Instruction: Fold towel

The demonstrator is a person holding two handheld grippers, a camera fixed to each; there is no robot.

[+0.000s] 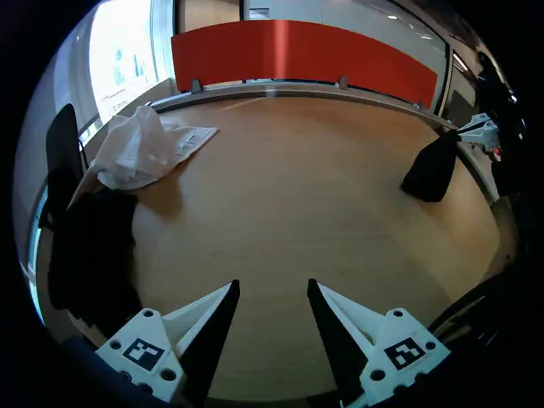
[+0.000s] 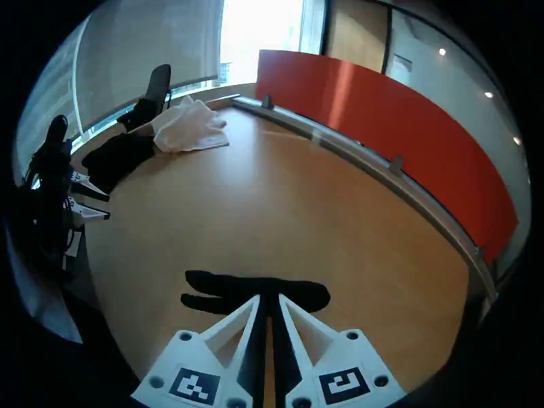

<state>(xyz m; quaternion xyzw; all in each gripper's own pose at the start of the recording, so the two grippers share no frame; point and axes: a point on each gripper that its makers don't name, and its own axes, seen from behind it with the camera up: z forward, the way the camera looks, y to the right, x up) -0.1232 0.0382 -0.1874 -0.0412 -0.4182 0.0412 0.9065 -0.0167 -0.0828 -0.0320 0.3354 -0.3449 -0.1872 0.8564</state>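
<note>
A small black towel (image 2: 299, 294) is pinched between my right gripper's (image 2: 269, 299) fingers, which are shut on it just above the wooden table (image 2: 272, 204). From the left gripper view the same black towel (image 1: 430, 170) hangs as a cone from the right gripper (image 1: 454, 136) at the far right. My left gripper (image 1: 272, 284) is open over bare wood near the table's near edge, holding nothing. In the right gripper view the left gripper (image 2: 107, 207) appears at the far left, with its jaws apart.
A crumpled white cloth (image 1: 132, 149) lies at the table's far left corner on a sheet of paper (image 1: 194, 138). A dark cloth pile (image 1: 98, 231) sits beside it. A red divider panel (image 1: 299, 54) runs along the back edge. An office chair (image 2: 153, 88) stands beyond.
</note>
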